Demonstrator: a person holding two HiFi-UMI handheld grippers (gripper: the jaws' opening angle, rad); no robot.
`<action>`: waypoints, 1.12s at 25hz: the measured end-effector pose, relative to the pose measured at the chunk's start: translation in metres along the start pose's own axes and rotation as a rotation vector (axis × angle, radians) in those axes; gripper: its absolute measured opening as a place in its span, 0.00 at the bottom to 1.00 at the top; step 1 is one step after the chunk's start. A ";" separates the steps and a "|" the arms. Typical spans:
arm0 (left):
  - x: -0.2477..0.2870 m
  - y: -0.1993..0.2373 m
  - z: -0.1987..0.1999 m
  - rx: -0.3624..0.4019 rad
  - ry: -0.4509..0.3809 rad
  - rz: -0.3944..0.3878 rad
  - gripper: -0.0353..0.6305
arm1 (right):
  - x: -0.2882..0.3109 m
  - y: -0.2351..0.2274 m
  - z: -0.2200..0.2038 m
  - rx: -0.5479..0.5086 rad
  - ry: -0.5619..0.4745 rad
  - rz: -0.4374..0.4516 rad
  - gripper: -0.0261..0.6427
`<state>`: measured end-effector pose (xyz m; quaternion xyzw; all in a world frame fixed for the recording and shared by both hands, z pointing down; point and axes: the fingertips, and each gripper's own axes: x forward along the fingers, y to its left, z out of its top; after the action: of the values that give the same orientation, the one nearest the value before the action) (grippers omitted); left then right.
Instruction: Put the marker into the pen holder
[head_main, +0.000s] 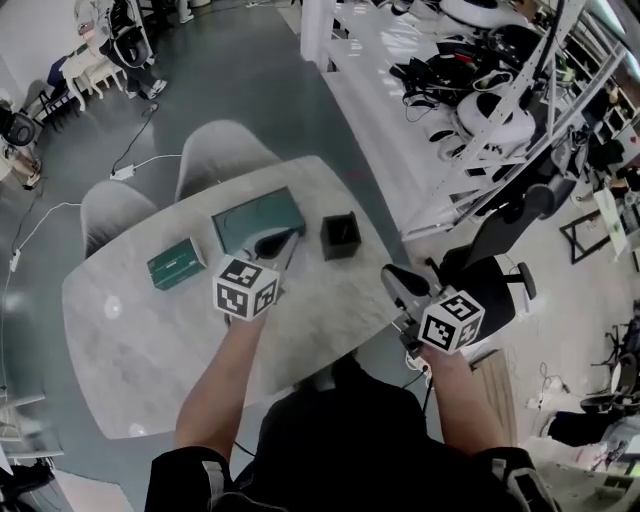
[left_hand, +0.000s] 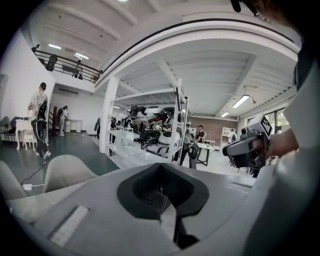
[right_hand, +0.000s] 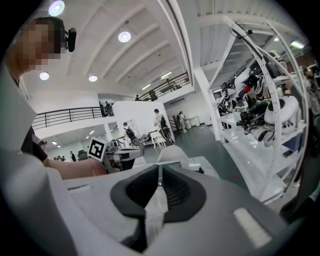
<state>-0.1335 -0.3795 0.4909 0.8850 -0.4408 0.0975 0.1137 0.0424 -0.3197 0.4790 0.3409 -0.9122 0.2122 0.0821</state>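
A black square pen holder (head_main: 340, 236) stands upright on the white marble table (head_main: 140, 340), towards its far right. I find no marker in any view. My left gripper (head_main: 290, 237) hovers over the table just left of the holder, its jaws closed tip to tip (left_hand: 161, 165) with nothing between them. My right gripper (head_main: 390, 274) is off the table's right edge, jaws also closed and empty (right_hand: 159, 167). Both gripper views look out level across the room, not down at the table. Each one shows the other gripper: the right gripper (left_hand: 247, 147), the left gripper (right_hand: 117, 152).
A large teal box (head_main: 258, 220) lies just behind my left gripper, a smaller teal box (head_main: 176, 263) to its left. Two grey chairs (head_main: 222, 150) (head_main: 112, 212) stand at the far side. A white rack of gear (head_main: 470, 90) runs along the right.
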 end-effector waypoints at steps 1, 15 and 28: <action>-0.010 -0.001 0.002 0.004 -0.006 0.010 0.07 | -0.003 0.006 0.001 -0.009 -0.004 -0.001 0.08; -0.050 -0.060 0.001 -0.020 -0.019 0.090 0.07 | -0.049 0.003 0.019 -0.025 -0.108 0.044 0.08; -0.015 -0.118 0.032 -0.024 -0.069 0.237 0.07 | -0.102 -0.060 0.040 -0.113 -0.146 0.161 0.04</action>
<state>-0.0453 -0.3086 0.4428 0.8280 -0.5472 0.0747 0.0968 0.1587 -0.3180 0.4331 0.2758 -0.9507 0.1410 0.0175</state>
